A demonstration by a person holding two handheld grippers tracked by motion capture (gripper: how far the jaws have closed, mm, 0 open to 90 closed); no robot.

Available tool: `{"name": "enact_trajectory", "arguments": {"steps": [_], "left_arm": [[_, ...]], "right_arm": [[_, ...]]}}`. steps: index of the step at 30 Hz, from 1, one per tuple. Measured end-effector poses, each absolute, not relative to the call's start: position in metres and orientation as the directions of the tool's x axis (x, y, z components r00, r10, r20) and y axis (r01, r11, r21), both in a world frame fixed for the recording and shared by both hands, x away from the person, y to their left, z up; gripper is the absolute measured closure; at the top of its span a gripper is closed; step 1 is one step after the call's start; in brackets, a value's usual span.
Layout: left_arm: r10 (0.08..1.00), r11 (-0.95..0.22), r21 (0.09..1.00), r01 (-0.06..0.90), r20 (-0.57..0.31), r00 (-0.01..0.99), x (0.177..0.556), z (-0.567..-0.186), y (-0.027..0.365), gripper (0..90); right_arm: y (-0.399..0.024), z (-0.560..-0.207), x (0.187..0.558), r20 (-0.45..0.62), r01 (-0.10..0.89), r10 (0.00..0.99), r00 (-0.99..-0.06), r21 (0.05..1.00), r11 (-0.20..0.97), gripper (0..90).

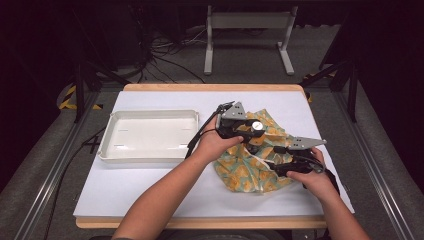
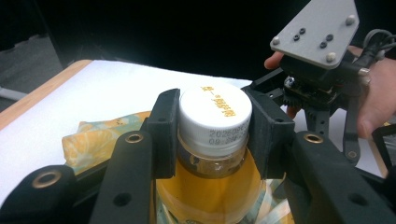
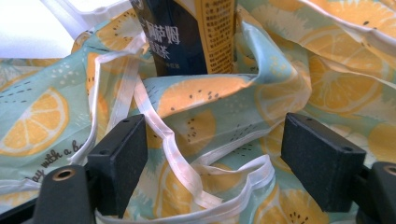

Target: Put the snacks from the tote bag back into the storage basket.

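Left gripper view looks straight along the left gripper (image 2: 215,135), whose two black pads sit pressed against either side of the white cap (image 2: 215,119) of a drink bottle (image 2: 210,191) filled with amber liquid, so the jaws are partly closed and clamped on the cap. The bottle stands upright inside a lemon-print bag (image 1: 250,167) on the white table (image 1: 150,185), with the fabric gathered round its lower half. High view shows the right gripper (image 1: 280,160) low at the near edge of that bag, and along its own camera its jaws stand wide apart with bag cloth and a white drawstring (image 3: 173,154) lying between them, nothing pinched yet. The step in hand looks like drawing the bottle out of the bag. To do it well, the right gripper should probably close on the bag's hem to pin it down, while the left lifts straight up, keeping the cap square between the pads so it does not twist loose. An empty white tray (image 1: 107,145) waits to the left, well apart from the bag.
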State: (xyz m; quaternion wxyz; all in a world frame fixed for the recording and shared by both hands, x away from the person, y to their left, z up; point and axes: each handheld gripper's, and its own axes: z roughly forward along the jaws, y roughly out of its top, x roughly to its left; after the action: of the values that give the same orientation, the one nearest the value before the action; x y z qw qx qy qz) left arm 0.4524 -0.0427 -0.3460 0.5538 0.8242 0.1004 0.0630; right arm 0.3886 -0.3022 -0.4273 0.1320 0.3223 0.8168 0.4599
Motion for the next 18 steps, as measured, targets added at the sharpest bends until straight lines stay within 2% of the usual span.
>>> {"name": "enact_trajectory", "arguments": {"steps": [18], "left_arm": [[0.233, -0.352, 0.933, 0.073, 0.011, 0.972, 0.446, -0.315, -0.041, 58.4]], "right_arm": [[-0.302, -0.424, 0.386, 0.070, 0.386, 0.641, -0.764, 0.847, 0.367, 23.2]]}}
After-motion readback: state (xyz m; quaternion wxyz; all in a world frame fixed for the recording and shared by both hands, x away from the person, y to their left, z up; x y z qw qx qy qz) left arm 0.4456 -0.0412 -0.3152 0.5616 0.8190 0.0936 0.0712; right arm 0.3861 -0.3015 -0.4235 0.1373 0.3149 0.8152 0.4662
